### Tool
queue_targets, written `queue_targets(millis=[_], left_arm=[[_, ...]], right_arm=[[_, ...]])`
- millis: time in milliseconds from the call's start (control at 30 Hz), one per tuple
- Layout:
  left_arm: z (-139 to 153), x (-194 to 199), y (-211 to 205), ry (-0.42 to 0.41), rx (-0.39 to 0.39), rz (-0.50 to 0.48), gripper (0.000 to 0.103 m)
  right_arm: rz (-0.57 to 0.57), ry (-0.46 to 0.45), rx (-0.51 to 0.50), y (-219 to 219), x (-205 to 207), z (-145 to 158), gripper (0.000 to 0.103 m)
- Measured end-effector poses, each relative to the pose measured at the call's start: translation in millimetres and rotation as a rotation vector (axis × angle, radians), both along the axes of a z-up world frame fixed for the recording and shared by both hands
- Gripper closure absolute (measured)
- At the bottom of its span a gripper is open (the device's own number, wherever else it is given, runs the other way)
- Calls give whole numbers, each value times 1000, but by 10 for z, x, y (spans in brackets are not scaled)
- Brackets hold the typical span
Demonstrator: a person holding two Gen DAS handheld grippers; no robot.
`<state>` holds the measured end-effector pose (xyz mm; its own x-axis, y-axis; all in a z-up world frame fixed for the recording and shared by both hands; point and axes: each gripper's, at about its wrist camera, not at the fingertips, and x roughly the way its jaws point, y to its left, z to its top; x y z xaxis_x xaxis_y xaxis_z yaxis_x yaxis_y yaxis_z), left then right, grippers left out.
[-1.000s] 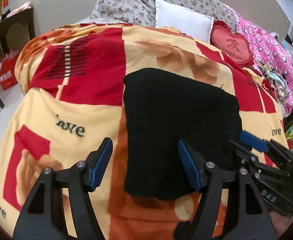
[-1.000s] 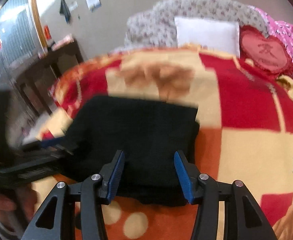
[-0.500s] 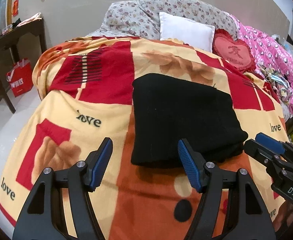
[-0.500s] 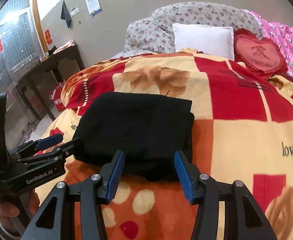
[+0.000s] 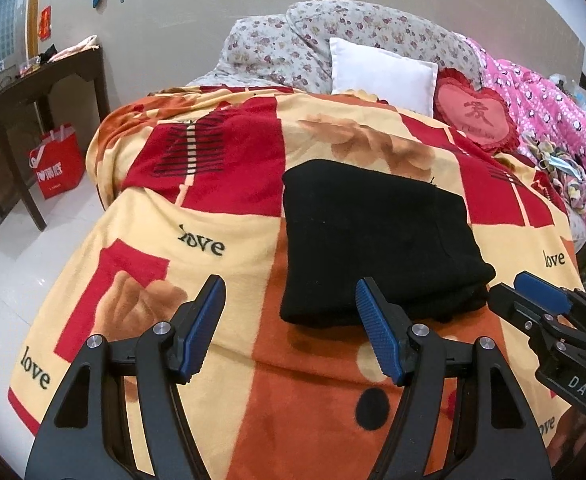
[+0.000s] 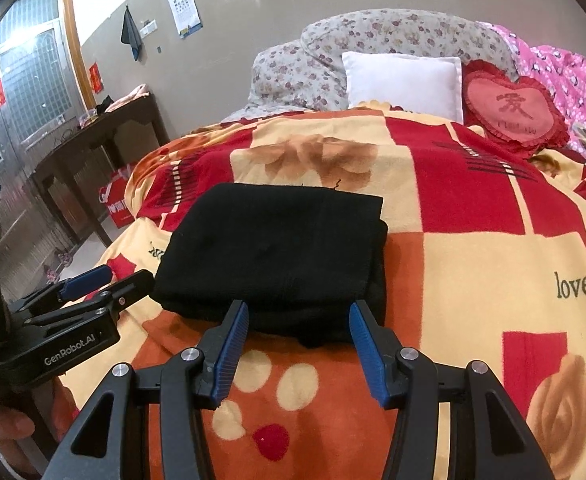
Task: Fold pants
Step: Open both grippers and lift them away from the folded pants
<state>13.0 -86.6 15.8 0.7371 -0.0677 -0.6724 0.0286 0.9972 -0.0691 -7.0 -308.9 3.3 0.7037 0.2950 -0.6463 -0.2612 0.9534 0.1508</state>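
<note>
While unheld, folded pants (image 5: 377,240), beyond hand-held gripper (image 5: 291,328)

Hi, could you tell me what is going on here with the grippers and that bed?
A person holding a gripper in each hand is folding pants. The black pants lie folded into a compact rectangle on the red and yellow blanket covering the bed. The left gripper and right gripper are both open, hold nothing, and hover just short of the pants' near edge. The fold looks finished.
</note>
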Motion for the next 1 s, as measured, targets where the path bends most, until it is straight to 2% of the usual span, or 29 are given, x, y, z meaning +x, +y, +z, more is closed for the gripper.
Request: queue_targets(millis=[400, 1000], left_arm=[[102, -165, -53, -57, 34, 16, 35], [131, -254, -86, -87, 92, 47, 35]], right_arm=[[-5, -21, 10, 9, -64, 74, 52], [2, -20, -1, 65, -61, 112, 48]])
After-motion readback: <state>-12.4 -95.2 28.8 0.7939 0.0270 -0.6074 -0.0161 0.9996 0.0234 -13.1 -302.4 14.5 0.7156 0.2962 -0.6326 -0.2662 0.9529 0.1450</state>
